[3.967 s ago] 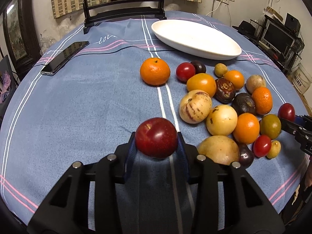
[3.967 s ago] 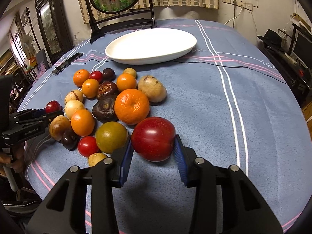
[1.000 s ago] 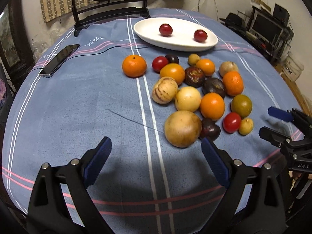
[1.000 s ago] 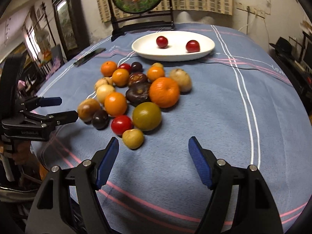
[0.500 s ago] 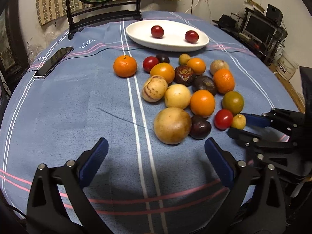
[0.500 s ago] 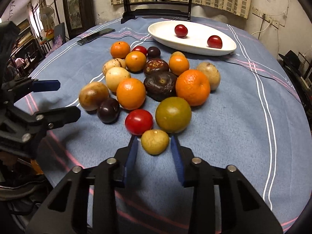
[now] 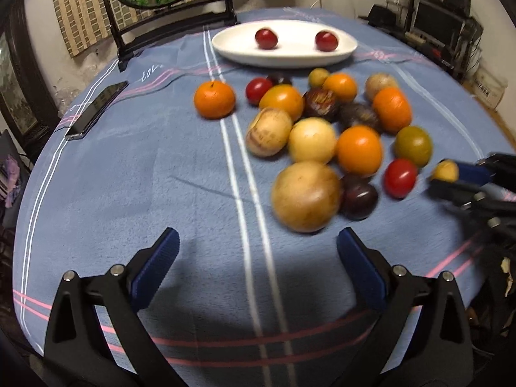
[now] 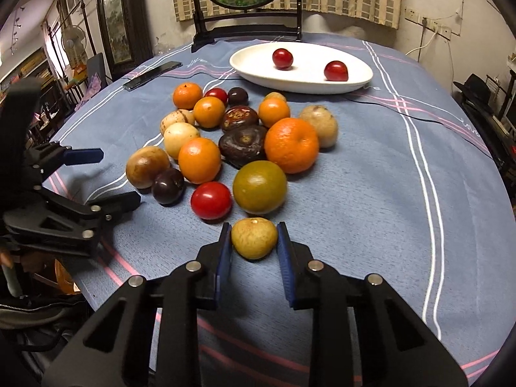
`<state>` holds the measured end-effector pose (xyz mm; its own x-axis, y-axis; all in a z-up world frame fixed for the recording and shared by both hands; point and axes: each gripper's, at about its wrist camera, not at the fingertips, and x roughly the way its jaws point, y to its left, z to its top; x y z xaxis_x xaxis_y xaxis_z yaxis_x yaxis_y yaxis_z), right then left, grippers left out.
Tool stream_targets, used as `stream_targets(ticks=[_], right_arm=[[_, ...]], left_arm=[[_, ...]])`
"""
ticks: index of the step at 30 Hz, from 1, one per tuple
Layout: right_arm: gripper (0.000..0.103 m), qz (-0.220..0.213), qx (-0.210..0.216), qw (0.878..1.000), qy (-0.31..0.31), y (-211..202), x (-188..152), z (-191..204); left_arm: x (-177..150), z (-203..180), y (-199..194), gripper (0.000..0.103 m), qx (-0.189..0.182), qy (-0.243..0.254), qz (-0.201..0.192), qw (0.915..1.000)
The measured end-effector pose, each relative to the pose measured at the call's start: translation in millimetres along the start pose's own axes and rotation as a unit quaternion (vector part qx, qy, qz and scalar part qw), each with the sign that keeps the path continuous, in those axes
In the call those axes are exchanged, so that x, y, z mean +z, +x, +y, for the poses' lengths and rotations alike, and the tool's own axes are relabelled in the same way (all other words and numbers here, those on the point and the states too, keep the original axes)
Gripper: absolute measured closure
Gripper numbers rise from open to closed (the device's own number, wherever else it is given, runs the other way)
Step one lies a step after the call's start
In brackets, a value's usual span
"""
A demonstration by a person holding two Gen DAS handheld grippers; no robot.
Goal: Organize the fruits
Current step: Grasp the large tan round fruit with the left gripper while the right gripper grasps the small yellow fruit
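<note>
Right gripper low over desk, blue fingers closed against both sides of small yellow fruit at near edge of fruit cluster. Just beyond: red tomato and green-brown fruit. Left gripper spread wide, holding nothing, large tan fruit just ahead of it. White plate at far side carries two red fruits. Black phone lies well apart, left.
</note>
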<state>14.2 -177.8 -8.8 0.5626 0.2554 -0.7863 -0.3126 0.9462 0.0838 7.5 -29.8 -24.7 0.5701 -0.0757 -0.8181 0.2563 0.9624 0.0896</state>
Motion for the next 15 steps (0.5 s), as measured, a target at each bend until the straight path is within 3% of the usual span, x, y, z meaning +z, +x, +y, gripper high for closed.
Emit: stream_targets(ticks=[3, 10, 13, 15], right_arm=[[0.075, -0.004, 0.004, 1.000, 0.004, -2, -1, -3], [0.075, -0.003, 0.011, 1.000, 0.007, -1, -2, -3], [0.075, -0.002, 0.021, 1.000, 0.011, -1, -1, -4], [0.075, -0.002, 0.022, 1.000, 0.013, -1, -1, -5]], left_arm=[[0, 2, 1, 0.011, -0.007, 0.001, -0.001, 1.0000], [9, -6, 9, 0.015, -0.011, 0.012, -0.010, 0.9998], [12, -9, 10, 0.031, -0.034, 0.011, -0.013, 0.9993], [14, -13, 9, 0.058, -0.059, 0.014, -0.016, 0.9980]])
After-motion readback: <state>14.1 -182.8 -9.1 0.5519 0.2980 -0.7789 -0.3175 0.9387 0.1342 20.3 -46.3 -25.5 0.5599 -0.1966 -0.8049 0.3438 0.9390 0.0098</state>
